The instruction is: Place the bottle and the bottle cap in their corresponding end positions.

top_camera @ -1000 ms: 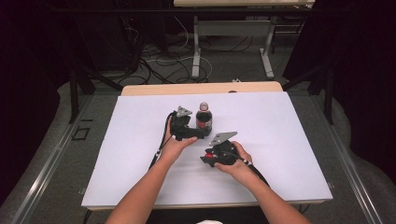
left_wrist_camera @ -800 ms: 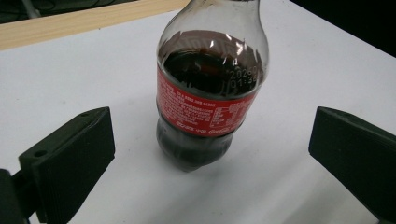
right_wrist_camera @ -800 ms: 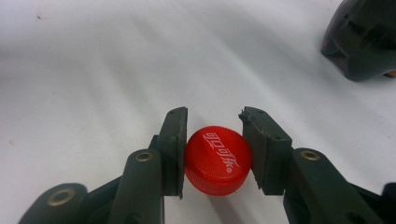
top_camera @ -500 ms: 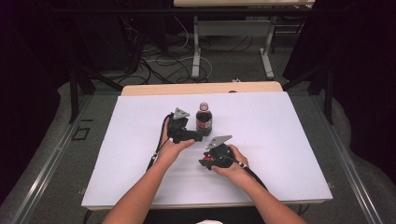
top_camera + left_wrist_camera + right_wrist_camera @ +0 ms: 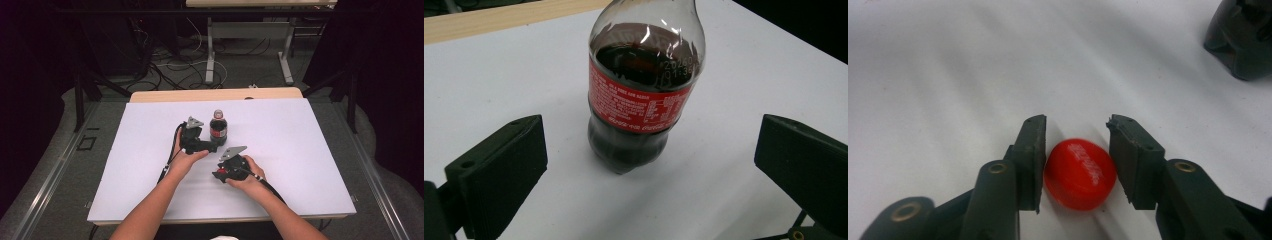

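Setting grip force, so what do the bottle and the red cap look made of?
Bottle: clear glossy plastic, it seems; highlights glint on its shoulder, dark drink shows through, printed red label wraps it. Red cap: smooth, slightly shiny moulded plastic with raised lettering.

Dark cola bottle with red label (image 5: 644,90): neck and top were cut off by the upper frame edge in the left gripper view. Round red plastic cap (image 5: 1079,173): white lettering was too blurred to read; contact with either jaw could not be told.

High view looks down; tongs cameras sit close — all share the table (image 5: 310,150).
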The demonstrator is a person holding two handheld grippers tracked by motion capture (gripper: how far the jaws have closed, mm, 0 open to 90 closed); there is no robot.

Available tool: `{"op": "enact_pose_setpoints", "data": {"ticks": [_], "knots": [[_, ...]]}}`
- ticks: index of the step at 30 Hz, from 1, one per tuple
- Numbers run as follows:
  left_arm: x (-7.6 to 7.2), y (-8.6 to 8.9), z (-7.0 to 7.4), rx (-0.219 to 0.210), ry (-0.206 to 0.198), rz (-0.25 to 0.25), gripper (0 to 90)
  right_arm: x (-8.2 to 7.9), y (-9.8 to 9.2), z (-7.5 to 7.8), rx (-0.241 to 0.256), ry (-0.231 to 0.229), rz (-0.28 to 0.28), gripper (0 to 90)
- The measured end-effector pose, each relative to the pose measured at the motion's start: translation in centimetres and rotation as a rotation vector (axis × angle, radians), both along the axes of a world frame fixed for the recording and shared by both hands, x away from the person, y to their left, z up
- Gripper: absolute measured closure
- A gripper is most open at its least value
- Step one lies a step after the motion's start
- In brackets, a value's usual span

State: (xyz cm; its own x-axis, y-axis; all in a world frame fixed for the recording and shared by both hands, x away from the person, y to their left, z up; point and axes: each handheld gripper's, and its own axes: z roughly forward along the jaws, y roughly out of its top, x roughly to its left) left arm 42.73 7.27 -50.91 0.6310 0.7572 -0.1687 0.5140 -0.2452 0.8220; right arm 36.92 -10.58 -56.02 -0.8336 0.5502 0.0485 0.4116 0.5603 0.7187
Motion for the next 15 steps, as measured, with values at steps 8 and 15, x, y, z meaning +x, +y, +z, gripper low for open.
{"op": "enact_pose_setpoints", "data": {"ticks": [8,15], "knots": [[-0.3,0.0,0.3,-0.003,-0.01,-0.01,0.7,-0.1,-0.4,0.9,0.021,0.003,0.004,45.6],[-0.8,0.1,0.6,0.002,0.0,-0.012,0.7,0.0,-1.3,2.6,0.049,-0.025,-0.011,37.9]]}}
